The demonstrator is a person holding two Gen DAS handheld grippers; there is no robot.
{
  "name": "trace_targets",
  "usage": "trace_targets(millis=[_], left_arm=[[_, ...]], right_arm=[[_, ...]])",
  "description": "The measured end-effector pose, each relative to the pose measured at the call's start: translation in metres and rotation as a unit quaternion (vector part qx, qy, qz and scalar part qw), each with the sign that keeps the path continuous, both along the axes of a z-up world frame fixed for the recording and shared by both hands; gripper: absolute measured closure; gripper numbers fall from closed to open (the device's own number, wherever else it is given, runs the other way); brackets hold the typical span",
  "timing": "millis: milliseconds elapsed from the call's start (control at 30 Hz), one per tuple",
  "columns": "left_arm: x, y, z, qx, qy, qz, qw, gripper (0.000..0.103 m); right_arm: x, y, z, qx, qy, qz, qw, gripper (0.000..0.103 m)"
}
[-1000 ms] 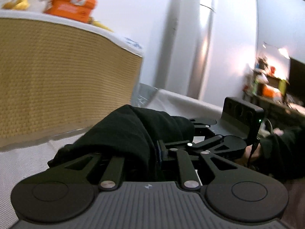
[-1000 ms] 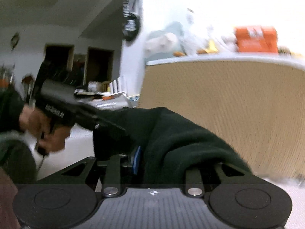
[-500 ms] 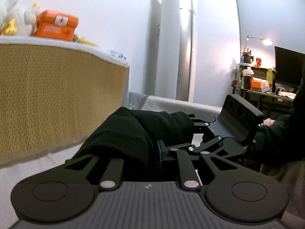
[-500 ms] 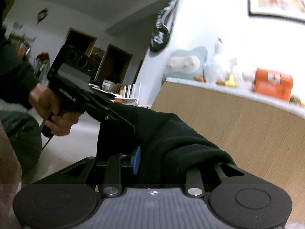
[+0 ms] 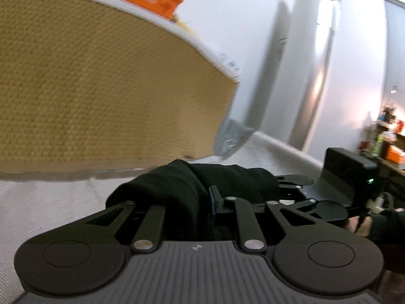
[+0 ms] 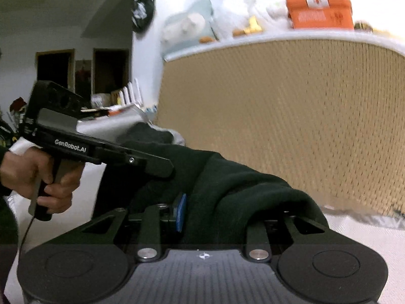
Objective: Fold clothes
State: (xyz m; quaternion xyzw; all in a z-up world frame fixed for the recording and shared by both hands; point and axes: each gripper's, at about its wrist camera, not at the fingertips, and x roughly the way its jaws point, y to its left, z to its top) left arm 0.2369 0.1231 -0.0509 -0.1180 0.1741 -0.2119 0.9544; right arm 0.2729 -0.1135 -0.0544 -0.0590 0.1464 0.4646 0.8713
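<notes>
**Mid-fold carry, 2 grips**

Left gripper (image 5: 202, 200) and right gripper (image 6: 202, 212) each clamp narrow on 1 bunch of the black garment (image 6: 235, 185), stretched between them above the bed (image 5: 50, 202), likely to fold an even edge.

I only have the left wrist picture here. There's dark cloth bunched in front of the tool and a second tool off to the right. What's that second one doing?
Observer: The right tool is also clamped on the same dark garment; cloth is bunched over its fingers.
Operator: Who holds the tool that I'm looking through?
Observer: A bare hand grips its pistol handle; you can see that in the right wrist view.
Operator: Anything written on it?
Observer: Yes, white lettering on the side of the left tool reads GenRobot.AI.
Operator: What's beyond that hand?
Observer: Two dark doorways in the far wall.
</notes>
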Motion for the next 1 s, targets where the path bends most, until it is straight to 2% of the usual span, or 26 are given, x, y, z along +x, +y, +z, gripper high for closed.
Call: trace_targets(millis=[100,200,267,333,400,467,533,567,600,633,700,767,833,967,1000], left_arm=[[0.028,0.004,-0.011,0.008,0.039,0.037,0.9985,0.086],[0.058,0.008,-0.026,0.019,0.074,0.061,0.9952,0.083],[0.077,0.012,-0.038,0.023,0.097,0.075,0.9922,0.082],[0.088,0.013,-0.048,0.039,0.110,0.080,0.9899,0.080],[0.093,0.013,-0.058,0.054,0.126,0.083,0.9871,0.078],[0.088,0.020,-0.057,0.027,0.134,0.083,0.9871,0.077],[0.075,0.029,-0.052,-0.003,0.135,0.077,0.9878,0.073],[0.065,0.033,-0.049,-0.010,0.133,0.074,0.9883,0.073],[0.056,0.036,-0.045,-0.010,0.130,0.073,0.9888,0.067],[0.048,0.038,-0.041,-0.003,0.129,0.076,0.9887,0.054],[0.031,0.038,-0.033,0.016,0.120,0.085,0.9890,0.045],[0.014,0.040,-0.031,0.024,0.116,0.079,0.9899,0.044],[0.006,0.037,-0.032,0.022,0.129,0.082,0.9880,0.043],[0.009,0.022,-0.041,0.016,0.172,0.062,0.9830,0.043],[0.009,0.019,-0.042,0.014,0.177,0.062,0.9822,0.039]], right_arm=[[0.034,0.010,-0.012,-0.008,0.047,-0.004,0.999,0.071],[0.073,0.017,-0.029,-0.006,0.118,-0.018,0.993,0.071],[0.096,0.017,-0.042,0.005,0.168,-0.033,0.985,0.066],[0.115,0.013,-0.057,0.022,0.215,-0.044,0.975,0.056],[0.131,0.005,-0.069,0.051,0.275,-0.044,0.959,0.054],[0.136,-0.005,-0.071,0.074,0.303,-0.036,0.950,0.054],[0.132,-0.018,-0.064,0.083,0.319,-0.030,0.944,0.048],[0.127,-0.028,-0.057,0.083,0.317,-0.030,0.944,0.046],[0.121,-0.040,-0.051,0.079,0.305,-0.035,0.948,0.041],[0.116,-0.051,-0.045,0.075,0.293,-0.040,0.952,0.037],[0.099,-0.070,-0.034,0.061,0.263,-0.074,0.960,0.036],[0.080,-0.088,-0.025,0.058,0.236,-0.108,0.964,0.035],[0.061,-0.096,-0.022,0.066,0.232,-0.124,0.962,0.031],[0.029,-0.082,-0.030,0.075,0.240,-0.121,0.960,0.030],[0.025,-0.076,-0.034,0.071,0.243,-0.119,0.960,0.027]])
